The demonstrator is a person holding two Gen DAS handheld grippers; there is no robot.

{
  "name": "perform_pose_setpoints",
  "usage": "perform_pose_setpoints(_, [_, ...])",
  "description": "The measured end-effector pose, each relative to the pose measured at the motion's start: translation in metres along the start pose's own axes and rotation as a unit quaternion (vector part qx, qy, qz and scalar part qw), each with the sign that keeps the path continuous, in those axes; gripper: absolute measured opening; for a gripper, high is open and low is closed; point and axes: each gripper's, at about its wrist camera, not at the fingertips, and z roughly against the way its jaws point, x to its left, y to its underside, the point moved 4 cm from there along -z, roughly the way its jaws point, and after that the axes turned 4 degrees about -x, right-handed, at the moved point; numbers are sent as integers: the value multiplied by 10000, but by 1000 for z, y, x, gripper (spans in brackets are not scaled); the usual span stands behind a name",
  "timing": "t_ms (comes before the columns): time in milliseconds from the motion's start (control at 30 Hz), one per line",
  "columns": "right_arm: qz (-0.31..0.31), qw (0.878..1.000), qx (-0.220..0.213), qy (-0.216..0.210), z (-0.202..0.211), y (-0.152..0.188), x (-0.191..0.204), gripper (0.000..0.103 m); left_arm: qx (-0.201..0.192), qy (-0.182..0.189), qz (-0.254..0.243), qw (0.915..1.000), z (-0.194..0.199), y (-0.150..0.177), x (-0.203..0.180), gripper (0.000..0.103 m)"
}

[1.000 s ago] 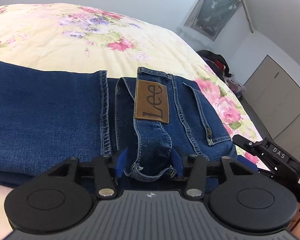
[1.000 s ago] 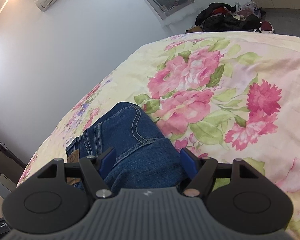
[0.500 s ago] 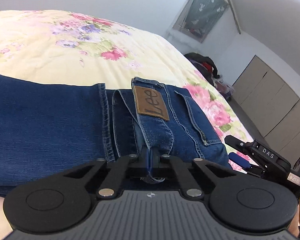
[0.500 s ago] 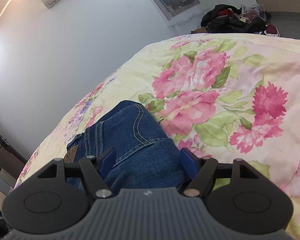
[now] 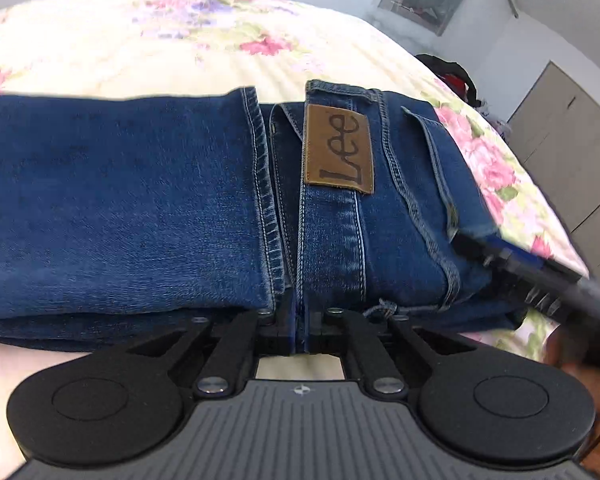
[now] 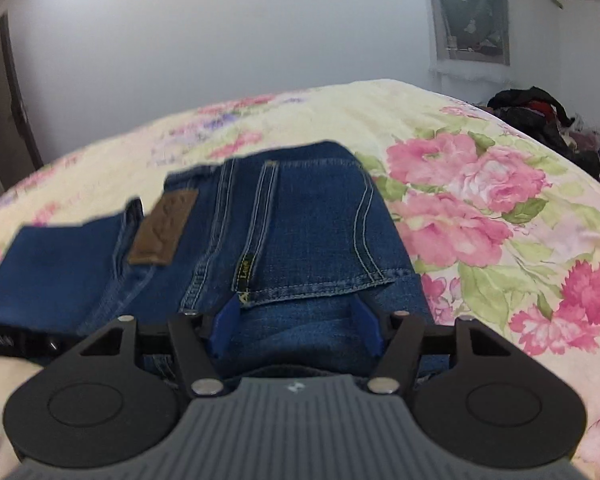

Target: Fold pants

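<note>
Folding the pants is partly done on the bed.
They lie in a thick blue stack, leg hem laid by the waistband with its brown patch. One more fold seems left. The stack runs long from left to right, waist end to the right. The left gripper has its jaws clenched on the near edge. The right gripper has been closing its jaws, blue pads apart around the waist end, not pressing yet.
</note>
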Motion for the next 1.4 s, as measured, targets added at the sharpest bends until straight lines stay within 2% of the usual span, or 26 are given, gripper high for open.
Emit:
perform_pose_setpoints(33, [-242,9994,-198,-165,7,-5,-3,60,-56,-53,-112,9999,4,1,-1,12])
perform_pose_setpoints(100, [-638,9950,-621,-463,19,-12,-9,58,-151,-201,-277,9993,12,4,-3,13])
perform_pose_setpoints(133, [-560,9959,-608,-357,18,-13,-9,58,-142,-288,-320,9990,14,6,-2,13])
perform_pose_setpoints(200, [-263,9996,87,-109,-3,0,-7,59,-87,-401,-325,9986,16,10,1,14])
perform_pose_setpoints(233, [-82,9998,170,-39,-6,4,-4,59,-91,-450,-286,9985,19,12,4,16])
perform_pose_setpoints(300, [-84,9999,-98,-38,3,-3,-1,59,-201,-480,-114,9986,27,14,14,19])
perform_pose_setpoints(333, [-291,9989,-337,-120,10,-9,-4,59,-286,-479,20,9984,31,14,20,25])
perform_pose_setpoints(367, [-508,9971,-554,-151,16,-13,-9,65,-387,-476,170,9980,36,15,26,28])
perform_pose_setpoints(433, [-912,9928,-759,157,23,-17,-26,73,-595,-521,411,9960,48,15,39,33])
perform_pose_setpoints(467, [-1233,9891,-743,298,23,-17,-39,73,-677,-532,464,9952,52,13,43,34])
perform_pose_setpoints(500, [-1707,9825,-647,355,22,-15,-54,74,-737,-506,480,9948,55,12,44,34])
perform_pose_setpoints(533, [-2352,9701,-484,353,20,-10,-73,74,-784,-469,467,9947,57,9,43,34])
perform_pose_setpoints(567, [-3071,9508,-288,295,19,0,-91,74,-820,-409,400,9950,57,6,39,34])
perform_pose_setpoints(600, [-3751,9267,-137,197,19,11,-105,74,-865,-355,275,9952,57,2,33,34])
perform_pose_setpoints(633, [-4551,8904,-23,75,22,28,-120,73,-905,-314,140,9953,57,-1,25,34])
perform_pose_setpoints(667, [-5020,8649,47,-3,23,41,-128,71,-937,-258,-13,9953,55,-5,15,34])
perform_pose_setpoints(700, [-5306,8475,129,-24,23,50,-134,65,-957,-194,-128,9951,52,-9,5,35])
perform_pose_setpoints(733, [-5366,8436,206,-7,21,53,-136,52,-968,-129,-196,9950,49,-12,-4,36])
perform_pose_setpoints(867, [-5332,8452,295,-224,17,52,-128,53,-1023,148,-441,9937,38,-22,-41,42])
perform_pose_setpoints(967, [-5473,8365,222,-151,19,55,-131,47,-1049,181,-714,9917,27,-27,-66,45])
perform_pose_setpoints(1033, [-5449,8384,72,92,29,55,-137,44,-1016,168,-888,9907,16,-31,-82,46])
perform_pose_setpoints(1100, [-5463,8376,-45,12,36,51,-140,42,-962,159,-1034,9899,3,-36,-94,46])
perform_pose_setpoints(1167, [-5616,8270,-33,-257,38,52,-139,32,-916,135,-1170,9888,-9,-42,-106,46])
perform_pose_setpoints(1233, [-5811,8131,51,-344,37,59,-138,31,-897,76,-1294,9875,-21,-50,-114,46])
perform_pose_setpoints(1333, [-6261,7779,219,-498,29,74,-141,31,-870,-18,-1513,9847,-42,-61,-126,49])
perform_pose_setpoints(1400, [-6432,7634,128,-585,24,78,-142,26,-824,-146,-1753,9809,-58,-67,-135,51])
